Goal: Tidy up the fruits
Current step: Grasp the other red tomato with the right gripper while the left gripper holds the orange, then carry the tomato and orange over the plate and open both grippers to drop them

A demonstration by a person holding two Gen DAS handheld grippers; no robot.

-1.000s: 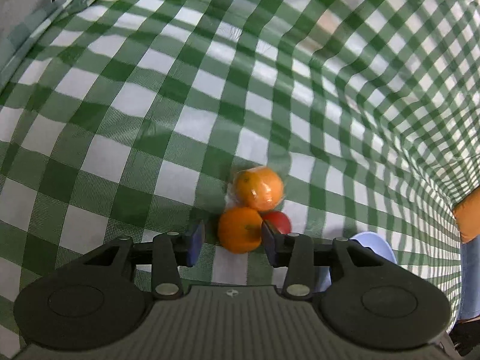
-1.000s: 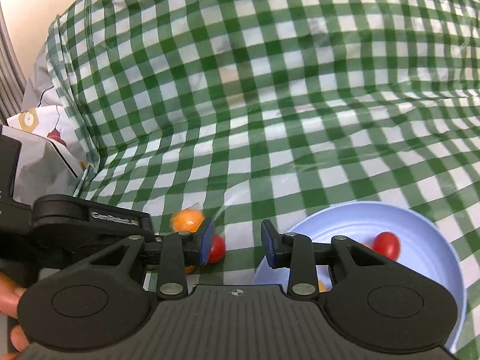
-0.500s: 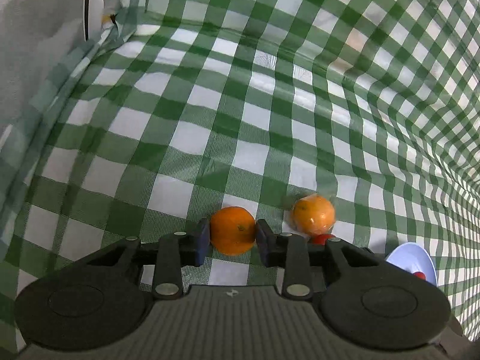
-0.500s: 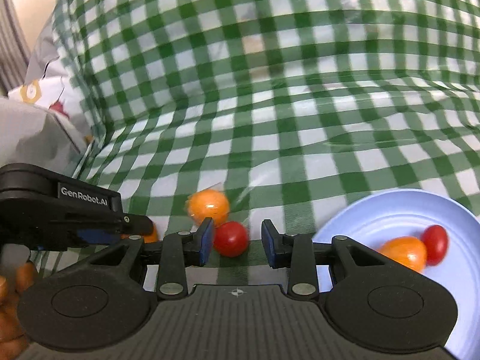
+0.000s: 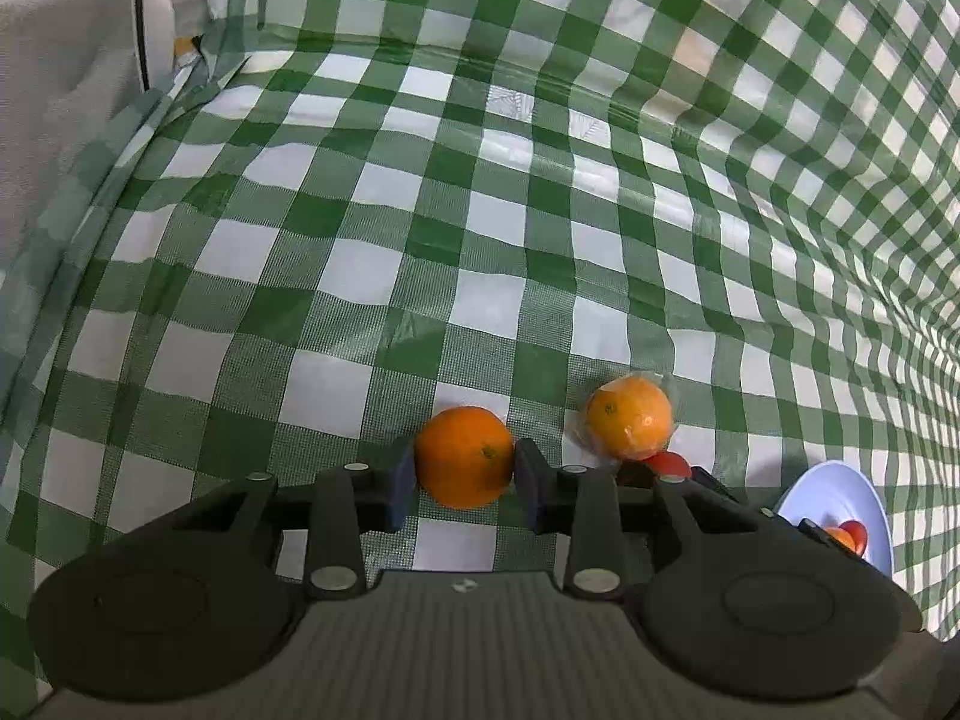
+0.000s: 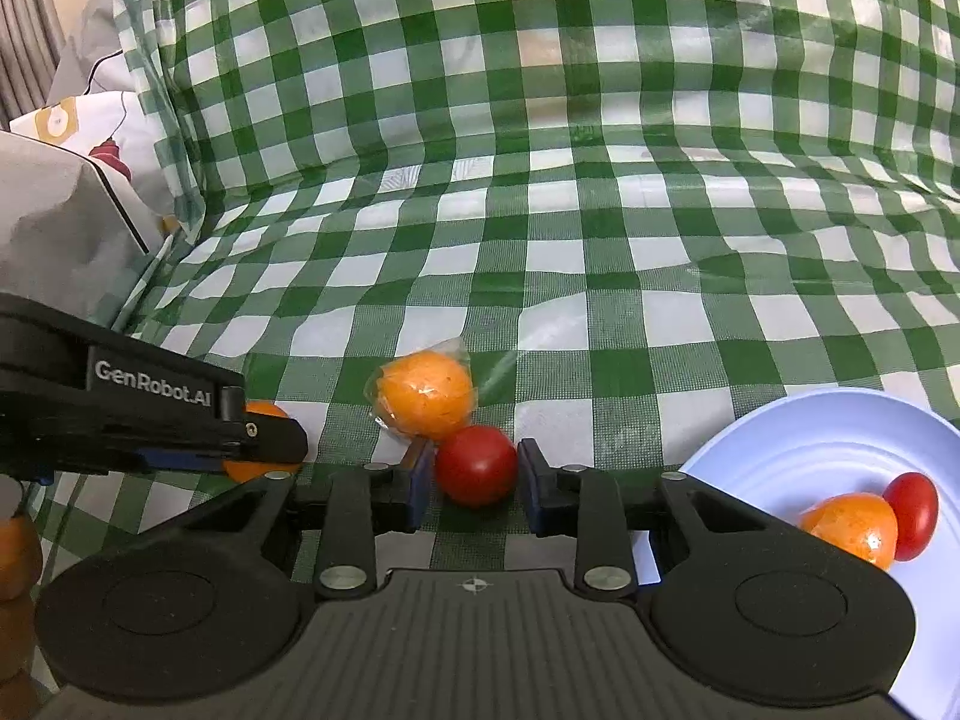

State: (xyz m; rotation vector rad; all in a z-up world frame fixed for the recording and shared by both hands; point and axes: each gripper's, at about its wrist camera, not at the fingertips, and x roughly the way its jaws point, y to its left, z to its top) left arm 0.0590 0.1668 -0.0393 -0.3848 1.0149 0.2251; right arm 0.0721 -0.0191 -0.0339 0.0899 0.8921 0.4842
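A bare orange (image 5: 465, 456) sits on the green checked cloth between the pads of my left gripper (image 5: 465, 475), which is shut on it. That left gripper (image 6: 267, 441) also shows side-on in the right wrist view, with the orange (image 6: 264, 411) partly hidden behind it. My right gripper (image 6: 474, 475) is closing its jaws on a red tomato (image 6: 477, 465), and both pads touch its sides. An orange wrapped in clear film (image 6: 427, 394) lies just behind the tomato, touching it. A pale blue plate (image 6: 810, 438) at the right holds an orange (image 6: 852, 528) and a red tomato (image 6: 912, 516).
The green checked cloth (image 5: 480, 228) is wrinkled and rises at the back. Grey-white patterned fabric (image 6: 60, 228) lies along the left edge. Part of a person's hand (image 6: 18, 546) shows at the lower left of the right wrist view.
The left gripper closed on the bare orange, now apart from the wrapped one. The right gripper moved left from the plate to the red tomato and closed around it.
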